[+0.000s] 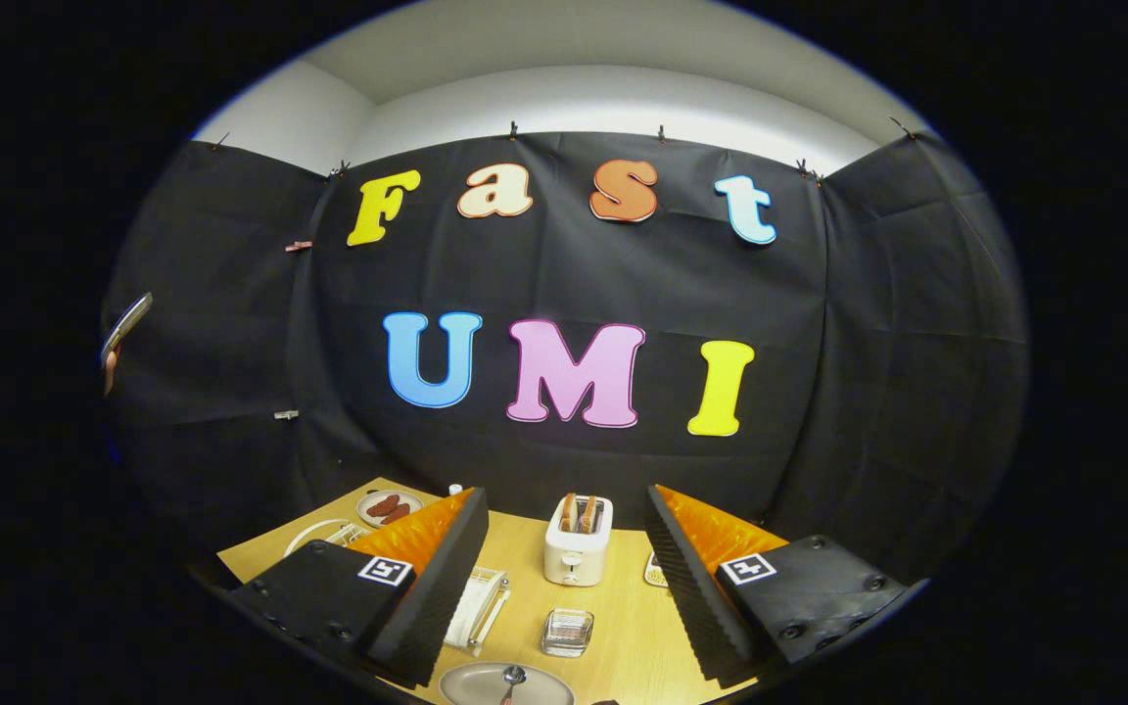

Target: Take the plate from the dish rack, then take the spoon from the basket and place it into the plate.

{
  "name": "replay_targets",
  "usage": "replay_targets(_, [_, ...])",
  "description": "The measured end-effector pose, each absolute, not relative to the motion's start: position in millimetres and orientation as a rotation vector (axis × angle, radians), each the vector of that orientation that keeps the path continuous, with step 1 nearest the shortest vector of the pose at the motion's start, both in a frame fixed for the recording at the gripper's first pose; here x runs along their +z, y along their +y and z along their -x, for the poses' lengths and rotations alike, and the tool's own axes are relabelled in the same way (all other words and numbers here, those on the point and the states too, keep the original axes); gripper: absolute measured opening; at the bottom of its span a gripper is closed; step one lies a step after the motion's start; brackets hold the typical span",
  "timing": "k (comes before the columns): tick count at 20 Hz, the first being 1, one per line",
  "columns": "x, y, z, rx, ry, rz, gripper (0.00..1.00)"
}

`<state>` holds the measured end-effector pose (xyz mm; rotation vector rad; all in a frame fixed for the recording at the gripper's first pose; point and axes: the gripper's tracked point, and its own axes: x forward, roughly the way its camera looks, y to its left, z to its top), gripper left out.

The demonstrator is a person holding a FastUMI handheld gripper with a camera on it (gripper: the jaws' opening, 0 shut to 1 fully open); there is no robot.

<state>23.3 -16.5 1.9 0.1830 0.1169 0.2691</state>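
Spoon rests in the plate; the placing step looks done.

Nearest, at six o'clock between the fingers, the plate [505,684] lies on the wooden table [623,627] with the spoon [511,679] in it. The gripper [564,587] hangs high with its fingers spread wide, holding nothing. Just beyond the plate sits a small glass dish [566,632]; at eleven o'clock the wire dish rack [479,607]; farther, at twelve, a white toaster [578,541]. To my eye, only a clean pull-away remains.
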Motion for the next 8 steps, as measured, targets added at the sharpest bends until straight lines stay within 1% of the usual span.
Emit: replay_targets(8, [-5.1,-13.6,-22.5,0.271,0.14,-0.191,0.98])
